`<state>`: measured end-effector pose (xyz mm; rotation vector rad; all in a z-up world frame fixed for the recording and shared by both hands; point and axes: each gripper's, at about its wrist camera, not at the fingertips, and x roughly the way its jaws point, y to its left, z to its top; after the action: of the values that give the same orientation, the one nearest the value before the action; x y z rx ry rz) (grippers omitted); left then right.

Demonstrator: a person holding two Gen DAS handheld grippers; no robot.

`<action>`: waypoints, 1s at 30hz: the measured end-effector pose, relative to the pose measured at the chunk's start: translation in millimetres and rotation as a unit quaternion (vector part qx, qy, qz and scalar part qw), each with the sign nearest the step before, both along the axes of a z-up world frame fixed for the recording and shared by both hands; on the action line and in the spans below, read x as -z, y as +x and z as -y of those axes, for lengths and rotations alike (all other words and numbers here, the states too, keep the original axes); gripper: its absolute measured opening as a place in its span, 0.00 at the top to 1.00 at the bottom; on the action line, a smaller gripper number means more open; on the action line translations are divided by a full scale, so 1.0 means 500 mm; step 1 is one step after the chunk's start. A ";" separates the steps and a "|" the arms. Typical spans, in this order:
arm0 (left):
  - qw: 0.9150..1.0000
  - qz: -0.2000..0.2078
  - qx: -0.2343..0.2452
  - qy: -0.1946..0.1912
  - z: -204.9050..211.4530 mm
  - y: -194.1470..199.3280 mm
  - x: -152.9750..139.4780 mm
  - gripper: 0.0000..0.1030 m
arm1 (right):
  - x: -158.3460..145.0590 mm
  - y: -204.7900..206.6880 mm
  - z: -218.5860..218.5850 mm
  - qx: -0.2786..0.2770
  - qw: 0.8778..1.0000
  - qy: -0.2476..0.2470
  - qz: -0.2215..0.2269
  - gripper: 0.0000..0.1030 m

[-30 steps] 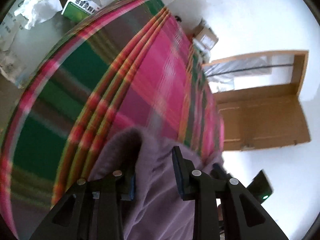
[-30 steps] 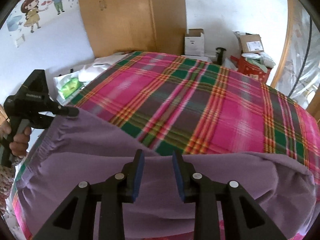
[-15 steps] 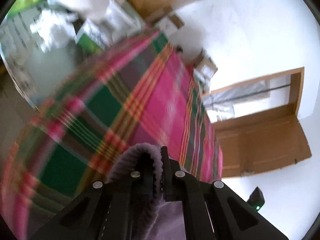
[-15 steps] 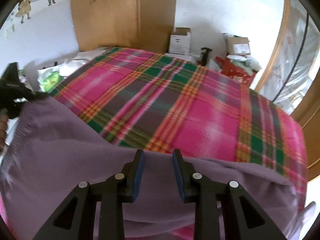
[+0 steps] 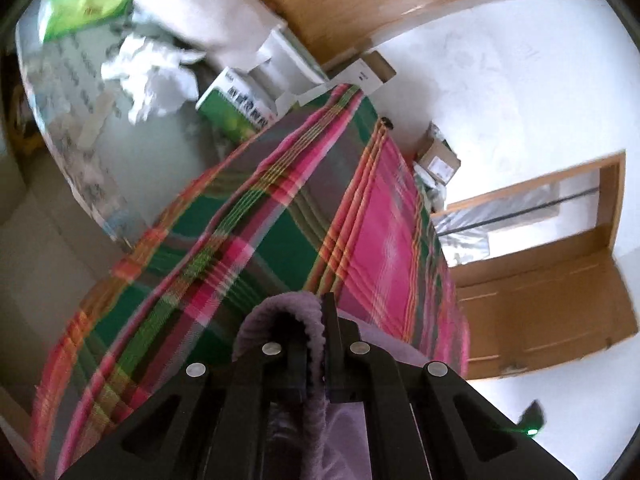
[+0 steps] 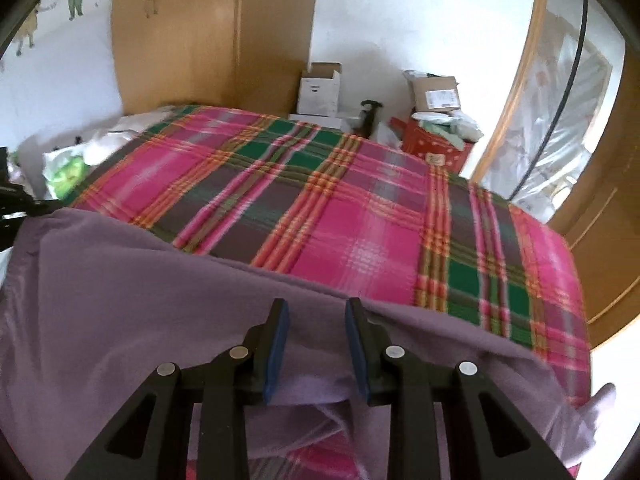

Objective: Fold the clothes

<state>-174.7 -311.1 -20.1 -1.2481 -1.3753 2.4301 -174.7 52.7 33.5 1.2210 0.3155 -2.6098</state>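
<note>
A purple knit garment (image 6: 140, 300) lies spread across the near part of a pink and green plaid bedcover (image 6: 360, 220). My left gripper (image 5: 318, 320) is shut on the garment's ribbed hem (image 5: 288, 312), which curls over the fingertips above the plaid bedcover (image 5: 280, 220). In the right wrist view that gripper shows as a black shape (image 6: 12, 204) at the garment's far left corner. My right gripper (image 6: 314, 320) stands open, its blue-padded fingers astride the garment's upper edge, with cloth lying in the gap.
A wooden wardrobe (image 6: 216, 32) stands behind the bed, with cardboard boxes (image 6: 320, 88) and a red bag (image 6: 432, 144) at its far side. A green box (image 5: 232, 108) and white bags (image 5: 152, 64) lie on the floor at the left. A wooden door (image 5: 540, 300) is at the right.
My left gripper went from open around the purple cloth to shut on its ribbed hem, and it has swung back from the bed. The right gripper stays open over the garment's edge.
</note>
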 end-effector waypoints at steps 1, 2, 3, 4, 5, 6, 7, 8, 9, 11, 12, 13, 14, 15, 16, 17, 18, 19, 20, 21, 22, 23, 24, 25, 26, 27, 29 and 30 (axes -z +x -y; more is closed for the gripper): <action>1.000 0.001 0.001 0.000 0.001 -0.001 0.003 0.95 | 0.001 0.005 0.003 0.000 1.000 -0.001 0.000 0.68; 1.000 0.003 0.002 0.004 0.003 -0.004 0.006 0.95 | 0.000 0.011 0.008 -0.001 1.000 -0.004 -0.002 0.68; 1.000 0.005 0.003 0.008 0.005 -0.006 0.008 0.95 | -0.003 0.019 0.014 -0.003 1.000 -0.010 -0.004 0.68; 1.000 0.006 0.005 0.011 0.006 -0.006 0.009 0.95 | -0.005 0.028 0.019 -0.005 1.000 -0.016 -0.006 0.68; 1.000 0.006 0.010 0.011 0.006 -0.005 0.007 0.94 | -0.010 0.038 0.025 -0.011 1.000 -0.022 -0.010 0.68; 1.000 0.007 0.015 0.010 0.006 -0.004 0.006 0.94 | -0.017 0.050 0.032 -0.019 0.999 -0.029 -0.014 0.67; 1.000 0.006 0.021 0.012 0.007 0.000 0.003 0.93 | -0.024 0.063 0.040 -0.028 0.999 -0.034 -0.015 0.68; 1.000 0.004 0.025 0.015 0.009 0.007 -0.004 0.89 | -0.029 0.074 0.048 -0.036 0.999 -0.037 -0.015 0.67; 1.000 0.004 0.028 0.013 0.010 0.014 -0.011 0.87 | -0.035 0.087 0.056 -0.043 0.998 -0.041 -0.016 0.67; 0.999 -0.001 0.032 0.001 0.012 0.038 -0.028 0.83 | -0.045 0.112 0.069 -0.058 0.997 -0.051 -0.016 0.67; 0.999 -0.004 0.035 -0.005 0.013 0.051 -0.037 0.82 | -0.047 0.123 0.076 -0.068 0.996 -0.055 -0.013 0.67; 0.999 -0.006 0.041 -0.011 0.012 0.065 -0.046 0.82 | -0.050 0.135 0.085 -0.079 0.995 -0.059 -0.010 0.67; 0.999 -0.006 0.051 -0.013 0.009 0.082 -0.054 0.82 | -0.052 0.147 0.094 -0.091 0.994 -0.061 -0.007 0.67; 0.998 -0.006 0.059 -0.017 0.006 0.097 -0.061 0.82 | -0.052 0.158 0.105 -0.103 0.993 -0.060 -0.003 0.68; 0.998 -0.007 0.063 -0.021 0.004 0.111 -0.067 0.79 | -0.051 0.170 0.120 -0.116 0.991 -0.063 0.002 0.67; 0.998 -0.007 0.066 -0.025 0.001 0.126 -0.071 0.77 | -0.048 0.183 0.137 -0.130 0.989 -0.067 0.008 0.67; 0.997 -0.005 0.070 -0.028 -0.003 0.140 -0.074 0.77 | -0.045 0.195 0.154 -0.144 0.987 -0.072 0.014 0.67; 0.997 -0.002 0.078 -0.030 -0.008 0.151 -0.074 0.77 | -0.042 0.208 0.171 -0.159 0.984 -0.076 0.019 0.67; 0.996 0.004 0.086 -0.032 -0.015 0.160 -0.073 0.77 | -0.039 0.221 0.188 -0.172 0.981 -0.081 0.025 0.67; 0.995 0.010 0.094 -0.035 -0.021 0.169 -0.071 0.77 | -0.036 0.234 0.205 -0.186 0.978 -0.085 0.031 0.67; 0.994 0.016 0.102 -0.037 -0.028 0.178 -0.069 0.77 | -0.033 0.246 0.222 -0.200 0.975 -0.090 0.037 0.67; 0.993 0.022 0.108 -0.039 -0.036 0.188 -0.065 0.77 | -0.028 0.259 0.240 -0.214 0.972 -0.092 0.043 0.67; 0.992 0.028 0.114 -0.041 -0.042 0.196 -0.061 0.77 | -0.022 0.272 0.258 -0.228 0.968 -0.093 0.049 0.67; 0.992 0.035 0.117 -0.044 -0.047 0.202 -0.057 0.76 | -0.016 0.285 0.276 -0.241 0.964 -0.094 0.055 0.67; 0.991 0.042 0.119 -0.048 -0.052 0.209 -0.052 0.74 | -0.010 0.299 0.295 -0.255 0.960 -0.094 0.061 0.67; 0.990 0.052 0.121 -0.054 -0.058 0.218 -0.047 0.73 | -0.004 0.309 0.309 -0.264 0.958 -0.094 0.066 0.67; 0.988 0.064 0.127 -0.063 -0.066 0.231 -0.037 0.73 | 0.009 0.326 0.331 -0.277 0.953 -0.094 0.078 0.67; 0.988 0.066 0.128 -0.059 -0.067 0.237 -0.032 0.73 | 0.016 0.334 0.343 -0.283 0.951 -0.093 0.084 0.67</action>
<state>-56.1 -277.7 -4.0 -1.5317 -1.0339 2.3156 -7.7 -118.7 25.7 1.0807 0.3200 -1.9846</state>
